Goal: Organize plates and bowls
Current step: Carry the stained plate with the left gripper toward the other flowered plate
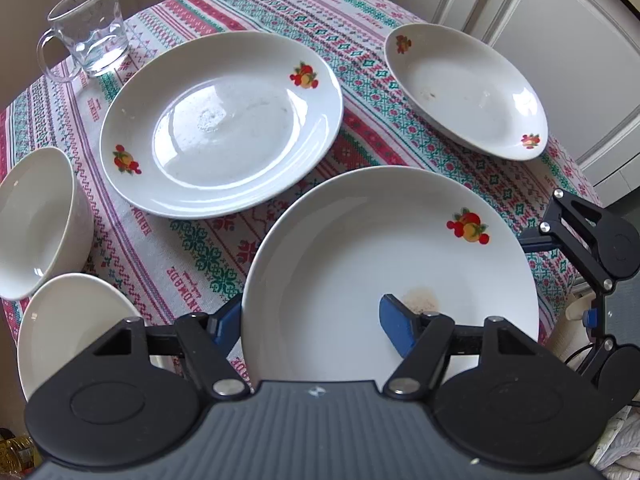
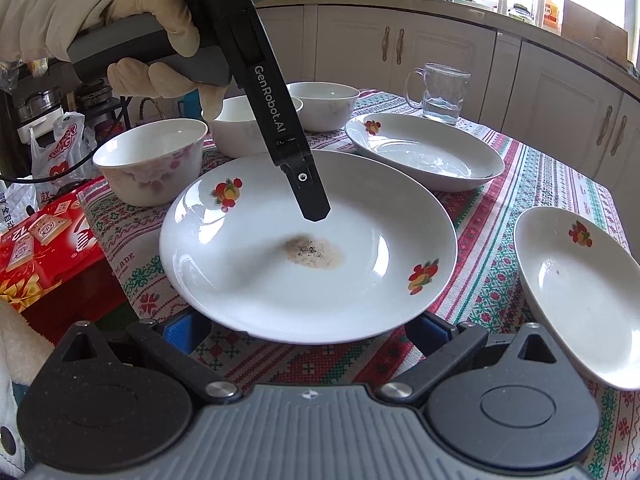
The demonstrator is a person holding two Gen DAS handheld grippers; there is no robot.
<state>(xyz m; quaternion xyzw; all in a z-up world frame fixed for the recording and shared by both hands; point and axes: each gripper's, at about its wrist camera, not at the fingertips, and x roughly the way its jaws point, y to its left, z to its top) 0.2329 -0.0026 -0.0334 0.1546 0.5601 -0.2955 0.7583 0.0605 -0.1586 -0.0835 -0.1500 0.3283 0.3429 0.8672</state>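
A white deep plate [image 1: 392, 240] [image 2: 308, 248] with fruit decals and a brown stain lies nearest me on the patterned tablecloth [image 1: 192, 248]. My left gripper [image 1: 310, 320] straddles its rim. One blue pad [image 1: 394, 322] rests on the inside by the stain, while the other pad [image 1: 226, 322] is outside the edge, so the rim is clamped. In the right wrist view a left finger [image 2: 312, 200] reaches down into the plate, held by a gloved hand [image 2: 132, 20]. My right gripper [image 2: 308, 330] is spread wide, its tips hidden under the plate's near rim.
A second decal plate [image 1: 220, 120] [image 2: 424, 152] sits by a glass mug [image 1: 90, 26] [image 2: 440, 92]. A third plate [image 1: 468, 88] [image 2: 580, 292] lies near the table edge. White bowls [image 1: 36, 220] [image 1: 72, 332] [image 2: 152, 160] [image 2: 324, 104] cluster at one side. A red box [image 2: 48, 248] stands beside the table.
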